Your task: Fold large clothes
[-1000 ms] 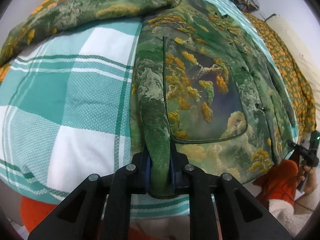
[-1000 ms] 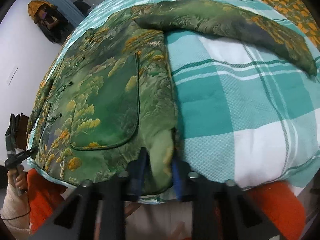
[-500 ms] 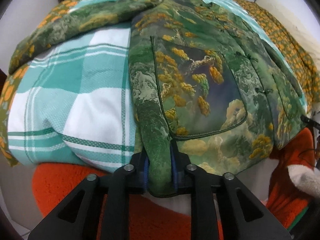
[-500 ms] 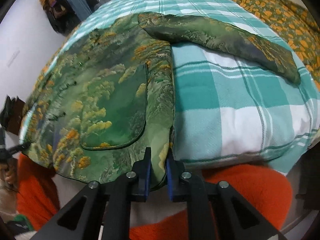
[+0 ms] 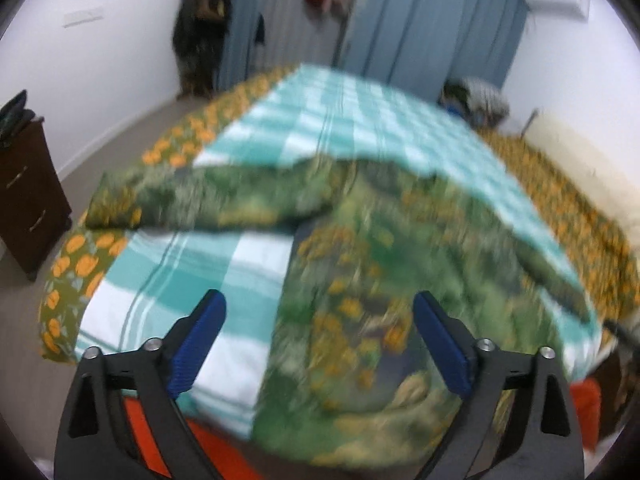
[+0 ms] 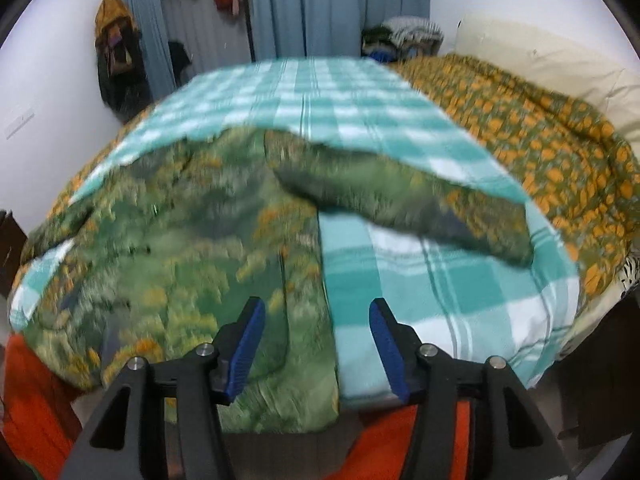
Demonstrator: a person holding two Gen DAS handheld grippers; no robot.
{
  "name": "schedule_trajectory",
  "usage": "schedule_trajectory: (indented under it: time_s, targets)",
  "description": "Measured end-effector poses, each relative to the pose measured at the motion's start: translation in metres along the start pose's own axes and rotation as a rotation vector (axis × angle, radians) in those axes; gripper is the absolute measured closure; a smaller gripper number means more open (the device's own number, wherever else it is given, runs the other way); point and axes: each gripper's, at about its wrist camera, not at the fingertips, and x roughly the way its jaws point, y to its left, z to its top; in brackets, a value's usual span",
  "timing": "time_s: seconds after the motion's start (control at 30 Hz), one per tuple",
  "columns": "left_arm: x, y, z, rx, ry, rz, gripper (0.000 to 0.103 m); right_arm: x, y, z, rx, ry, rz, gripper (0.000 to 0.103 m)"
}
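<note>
With the green patterned jacket [image 5: 360, 280] lying spread on the checked blanket [image 5: 224, 272], sleeves out and hem at the blanket's near edge, the left gripper [image 5: 318, 344] and right gripper [image 6: 316, 344] are hovering released, likely needing a sleeve grasp next.

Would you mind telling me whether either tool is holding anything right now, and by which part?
Nothing is held. The left tool and right tool are both open above the green jacket, which lies on the bed.
</note>
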Motion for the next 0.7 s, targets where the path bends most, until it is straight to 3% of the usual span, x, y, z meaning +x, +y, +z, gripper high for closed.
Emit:
schedule_trajectory:
  time_s: [0.07,0.23,0.4,0.53,0.7]
  targets:
    - [-0.005,-0.015,0.006,-0.002,-0.054,-0.004,0.004,-0.011,0.007,0.004,0.001,-0.036,-0.002,0.045]
    - [-0.003,-0.047,0.008,0.049,-0.085,-0.029,0.003,-0.031,0.025,0.017,-0.039,-0.114,-0.025,0.041]
    - [0.008,-0.070,0.004,0.119,-0.072,-0.007,0.003,-0.036,0.027,0.017,-0.044,-0.123,-0.032,0.041]
    - [0.014,-0.072,0.005,0.098,-0.012,-0.022,0.003,-0.038,0.026,0.015,-0.044,-0.125,-0.045,0.041]
    - [0.011,-0.070,0.006,0.090,-0.017,0.003,0.003,-0.036,0.020,0.010,-0.013,-0.114,-0.045,0.041]
